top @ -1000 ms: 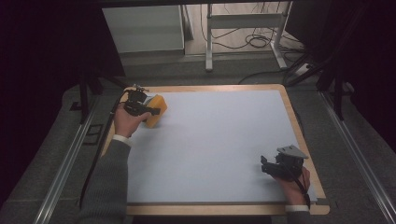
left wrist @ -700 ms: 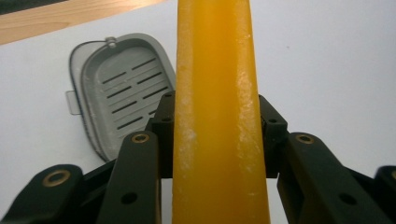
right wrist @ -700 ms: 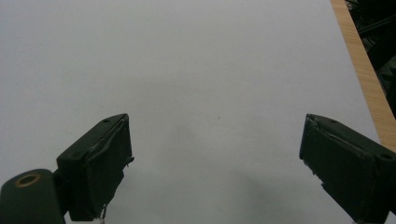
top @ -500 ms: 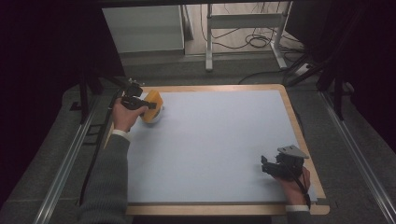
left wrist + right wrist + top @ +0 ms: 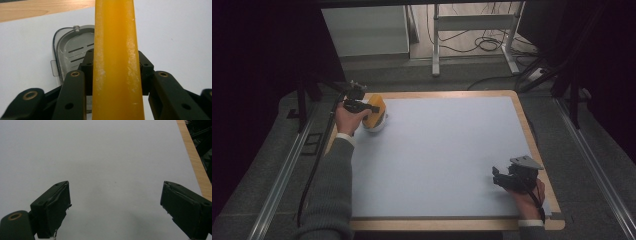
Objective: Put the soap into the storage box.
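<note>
While our left gripper [image 5: 362, 106] sits at the far-left corner of the mat [image 5: 442, 160], its jaws are clamped on a yellow slab [image 5: 116, 60], edge-on in the left gripper view. We see the slab held just over a white container [image 5: 376, 123]; touching or not, can't tell. Below the jaws lies a grey slotted tray [image 5: 71, 51] with a clear rim. Our right gripper [image 5: 115, 207] rests low near the mat's near-right corner, jaws wide apart, nothing between them but bare mat. Wooden table edge [image 5: 193, 157] runs along its right.
</note>
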Tool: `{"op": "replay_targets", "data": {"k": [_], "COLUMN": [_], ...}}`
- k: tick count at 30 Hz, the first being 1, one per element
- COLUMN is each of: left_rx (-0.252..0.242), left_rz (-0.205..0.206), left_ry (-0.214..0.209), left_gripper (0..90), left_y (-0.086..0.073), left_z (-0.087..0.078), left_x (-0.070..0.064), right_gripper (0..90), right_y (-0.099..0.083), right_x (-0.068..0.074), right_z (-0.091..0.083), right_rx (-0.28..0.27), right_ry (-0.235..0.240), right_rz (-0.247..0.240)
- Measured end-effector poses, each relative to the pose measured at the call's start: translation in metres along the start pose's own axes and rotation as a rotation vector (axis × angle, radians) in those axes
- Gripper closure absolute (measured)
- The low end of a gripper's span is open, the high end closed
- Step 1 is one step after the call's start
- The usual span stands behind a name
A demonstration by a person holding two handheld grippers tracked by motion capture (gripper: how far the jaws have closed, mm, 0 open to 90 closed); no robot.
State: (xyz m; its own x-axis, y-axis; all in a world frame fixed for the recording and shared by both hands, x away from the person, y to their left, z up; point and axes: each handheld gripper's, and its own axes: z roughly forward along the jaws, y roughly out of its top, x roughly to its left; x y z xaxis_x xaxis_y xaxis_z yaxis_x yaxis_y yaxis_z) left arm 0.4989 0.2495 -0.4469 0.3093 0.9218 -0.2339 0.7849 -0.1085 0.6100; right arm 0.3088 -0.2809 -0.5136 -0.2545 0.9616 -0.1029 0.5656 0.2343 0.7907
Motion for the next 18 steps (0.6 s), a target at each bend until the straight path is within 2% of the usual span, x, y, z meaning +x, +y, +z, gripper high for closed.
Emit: {"op": "replay_targets", "data": {"k": [5, 11, 18], "left_rx": [-0.008, -0.012, -0.006], "left_rz": [-0.019, -0.055, -0.074], "left_ry": [0.006, 0.044, 0.054], "left_gripper": [61.2, 61.2, 61.1], "left_y": [0.001, 0.001, 0.0], "left_z": [0.005, 0.012, 0.019], "left_x": [0.005, 0.009, 0.014], "right_gripper": [9.3, 9.4, 9.4], "right_y": [0.0, -0.001, -0.001], "right_x": [-0.002, -0.002, -0.002], "right_z": [0.0, 0.001, 0.002], "right_rx": [0.002, 0.005, 0.01], "right_ry": [-0.005, -0.011, -0.009], "right_rz": [0.003, 0.002, 0.002]}}
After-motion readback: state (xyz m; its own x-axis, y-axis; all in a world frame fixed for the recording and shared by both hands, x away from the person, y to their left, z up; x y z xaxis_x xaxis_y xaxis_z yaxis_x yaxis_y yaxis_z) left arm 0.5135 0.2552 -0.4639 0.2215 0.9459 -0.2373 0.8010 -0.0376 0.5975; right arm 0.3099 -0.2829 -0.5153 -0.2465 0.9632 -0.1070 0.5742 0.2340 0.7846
